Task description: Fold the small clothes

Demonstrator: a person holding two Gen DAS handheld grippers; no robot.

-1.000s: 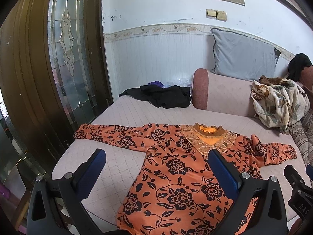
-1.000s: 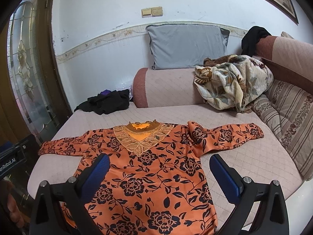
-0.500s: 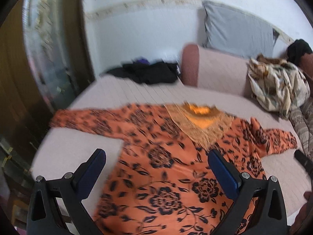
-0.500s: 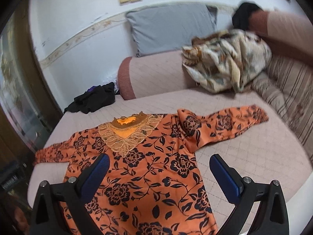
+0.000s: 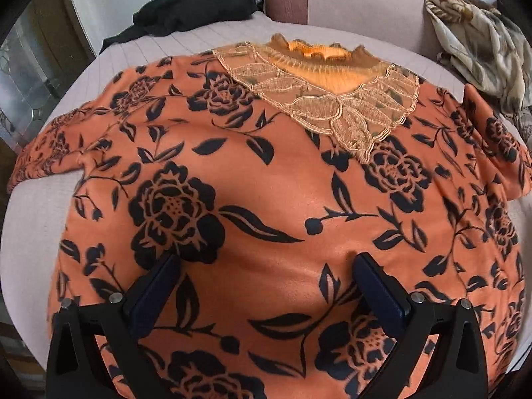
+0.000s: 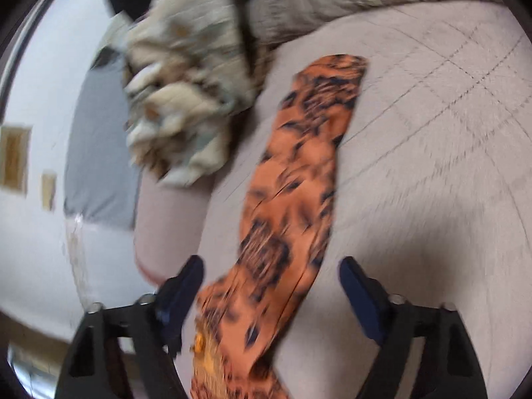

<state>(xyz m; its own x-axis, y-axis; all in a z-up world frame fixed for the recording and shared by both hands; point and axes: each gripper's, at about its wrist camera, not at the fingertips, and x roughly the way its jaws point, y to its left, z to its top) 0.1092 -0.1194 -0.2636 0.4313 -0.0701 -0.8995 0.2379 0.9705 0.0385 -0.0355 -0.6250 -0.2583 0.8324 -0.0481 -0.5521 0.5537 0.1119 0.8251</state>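
Orange blouse [image 5: 266, 173] lies spread beneath both gaping tongs [image 5: 266, 262].

One orange floral blouse [image 5: 266, 173], one black garment [image 5: 196, 6], one crumpled patterned blanket [image 5: 478, 43] (beige-brown), one grey pillow [image 6: 96, 153].

A black garment [image 5: 196, 3] lies bunched at the far left of the quilted pink sofa seat [image 5: 199, 38]. A crumpled beige floral blanket [image 5: 478, 40] rests against the backrest, beside a grey pillow [image 6: 99, 153].
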